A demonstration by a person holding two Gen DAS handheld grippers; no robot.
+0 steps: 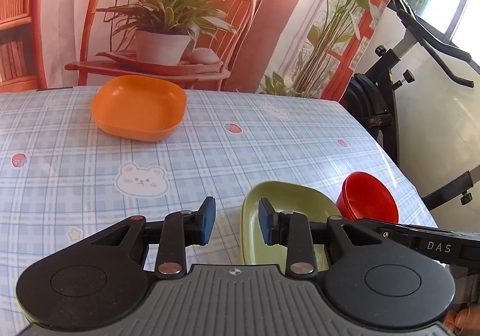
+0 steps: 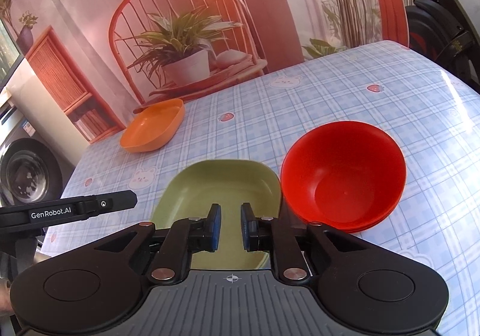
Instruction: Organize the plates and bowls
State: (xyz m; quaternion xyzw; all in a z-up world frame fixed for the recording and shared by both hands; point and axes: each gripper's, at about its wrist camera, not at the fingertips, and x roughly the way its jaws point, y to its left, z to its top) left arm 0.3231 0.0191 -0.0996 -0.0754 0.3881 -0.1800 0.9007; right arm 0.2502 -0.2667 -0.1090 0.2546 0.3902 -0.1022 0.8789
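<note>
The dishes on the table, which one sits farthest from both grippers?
The orange plate, alone near the table's far edge. The green plate and red bowls sit side by side close to the grippers.

Home room; washing machine [image 2: 27, 174] by wall; exercise bike [image 1: 390, 90] beside table with bear-print plaid cloth [image 1: 210, 156]

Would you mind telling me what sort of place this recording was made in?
Probably a spare room at home staged for recording: a printed backdrop of a chair and plants hangs behind the table, with an exercise bike beside it and a washing machine nearby.
</note>
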